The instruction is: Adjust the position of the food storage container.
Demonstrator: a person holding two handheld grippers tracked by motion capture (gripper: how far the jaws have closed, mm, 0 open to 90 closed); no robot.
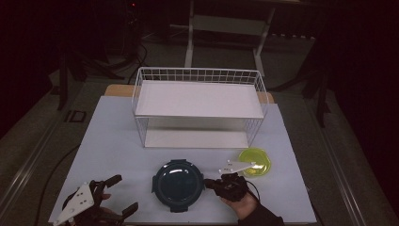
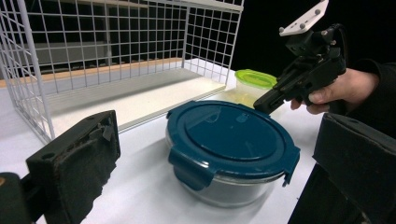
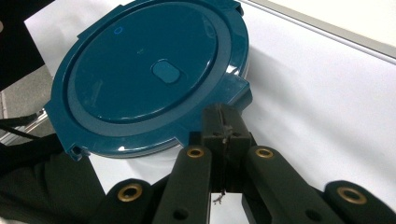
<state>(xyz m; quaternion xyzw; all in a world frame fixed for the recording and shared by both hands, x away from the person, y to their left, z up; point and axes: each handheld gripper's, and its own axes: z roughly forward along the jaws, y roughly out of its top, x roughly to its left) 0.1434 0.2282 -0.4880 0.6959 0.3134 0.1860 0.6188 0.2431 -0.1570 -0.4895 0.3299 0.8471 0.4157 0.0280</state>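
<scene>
We have a round glass container with a dark blue lid [image 1: 178, 184] sitting on the white table [image 1: 113, 141], near the front edge, between our two grippers. Lid is on, four clip tabs around the rim; contents are hard to make out through the glass in the left gripper view.

Around it: a white wire rack [image 1: 197, 107] with two shelves stands behind the container, well apart, both shelves bare. A smaller tub with a yellow-green lid [image 1: 255, 162] sits to the right, just behind our right gripper [image 1: 210, 182]; what's in it we can't tell. Nothing lies between the right gripper and the blue lid. The grey plate on top of that gripper overlaps part of the green lid from above.

Right gripper: jaws pressed together with nothing between them, tips right at the container's right-hand clip tab. In the right gripper view the tips sit against the lid's edge, but we can't say whether they actually touch. The hand [image 1: 244, 205] holding it comes in from the bottom edge, sleeve cut off.

Left gripper [image 1: 117, 194]: jaws spread wide, empty, off to the left of the container and well apart from it. Its body is cut off at the bottom of the high view.

Room behind the table is dark; only a pale frame and some cables on the floor are legible.
</scene>
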